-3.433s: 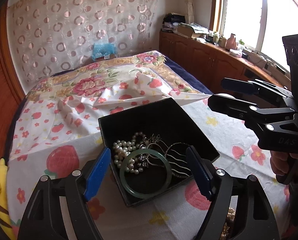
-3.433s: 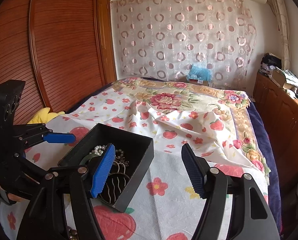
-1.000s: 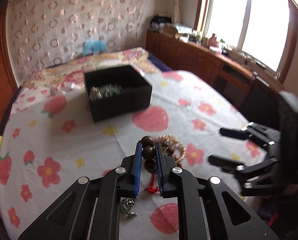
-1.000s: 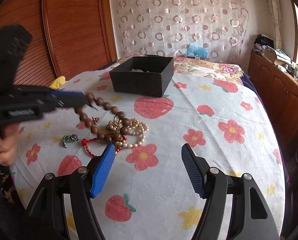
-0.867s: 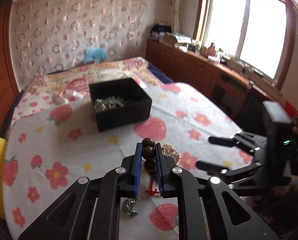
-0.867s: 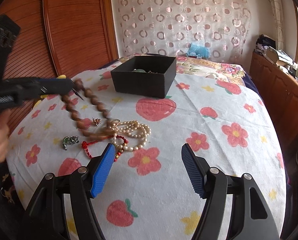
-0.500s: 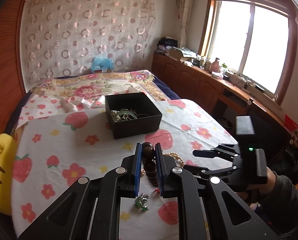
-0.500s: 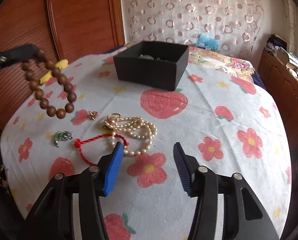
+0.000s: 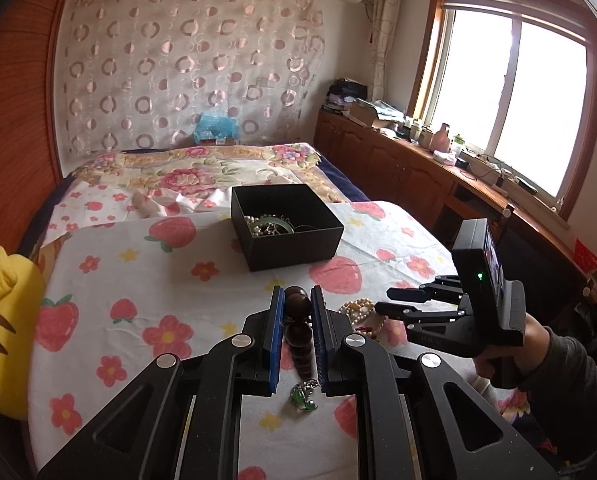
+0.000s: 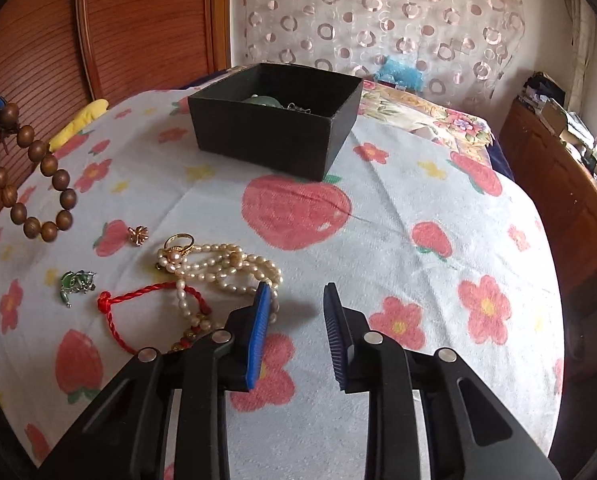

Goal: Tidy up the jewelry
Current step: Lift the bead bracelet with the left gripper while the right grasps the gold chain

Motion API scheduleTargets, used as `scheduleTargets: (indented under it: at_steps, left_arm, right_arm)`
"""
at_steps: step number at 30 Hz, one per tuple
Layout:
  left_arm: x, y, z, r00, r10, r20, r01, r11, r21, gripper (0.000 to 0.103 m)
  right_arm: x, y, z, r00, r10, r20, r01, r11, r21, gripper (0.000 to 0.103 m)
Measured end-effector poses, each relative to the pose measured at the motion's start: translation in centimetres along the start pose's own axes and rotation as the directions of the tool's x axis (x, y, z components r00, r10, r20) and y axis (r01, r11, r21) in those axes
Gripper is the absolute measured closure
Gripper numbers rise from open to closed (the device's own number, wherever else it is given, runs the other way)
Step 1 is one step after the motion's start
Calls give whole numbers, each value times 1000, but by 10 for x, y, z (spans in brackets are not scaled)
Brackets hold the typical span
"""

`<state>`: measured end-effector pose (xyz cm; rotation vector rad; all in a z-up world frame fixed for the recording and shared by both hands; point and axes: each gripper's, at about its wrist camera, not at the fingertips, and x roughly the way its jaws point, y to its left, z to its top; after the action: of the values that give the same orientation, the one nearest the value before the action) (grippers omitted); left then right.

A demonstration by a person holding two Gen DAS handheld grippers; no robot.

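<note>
Right wrist view, far left: bracelet of brown wooden beads hangs in the air above the cloth.
Left gripper: pinched on the bracelet's top beads.
Loose pieces: green charm, red cord, gold ring, pearls lie on the cloth.
Box: black, open, jewelry inside, beyond the pearls.
Right gripper: spread, empty, just right of the pearls.

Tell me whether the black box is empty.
Not empty: the black box holds pearls and a green bangle, seen from the left wrist.
</note>
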<state>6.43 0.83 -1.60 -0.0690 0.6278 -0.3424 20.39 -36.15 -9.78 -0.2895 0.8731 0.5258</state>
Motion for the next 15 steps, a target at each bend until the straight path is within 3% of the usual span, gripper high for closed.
scheduleTargets:
  at_steps: [6, 8, 10, 15]
  left_arm:
    - [1, 1, -2, 1000, 1, -3, -1, 1000, 0, 91]
    - [2, 0, -3, 1000, 3, -4, -3, 1000, -1, 91]
    - [2, 1, -4, 1000, 5, -5, -5, 1000, -3, 91]
    - [2, 1, -4, 1000, 3, -5, -3, 1000, -3, 91]
  right_arm:
    - [4, 5, 1, 999, 44, -2, -44, 999, -15, 77]
    - [5, 3, 2, 998, 64, 1, -64, 998, -13, 91]
    - [5, 2, 3, 998, 63, 0, -63, 998, -14, 97]
    - [-4, 3, 8, 999, 49, 23, -48, 998, -39, 97]
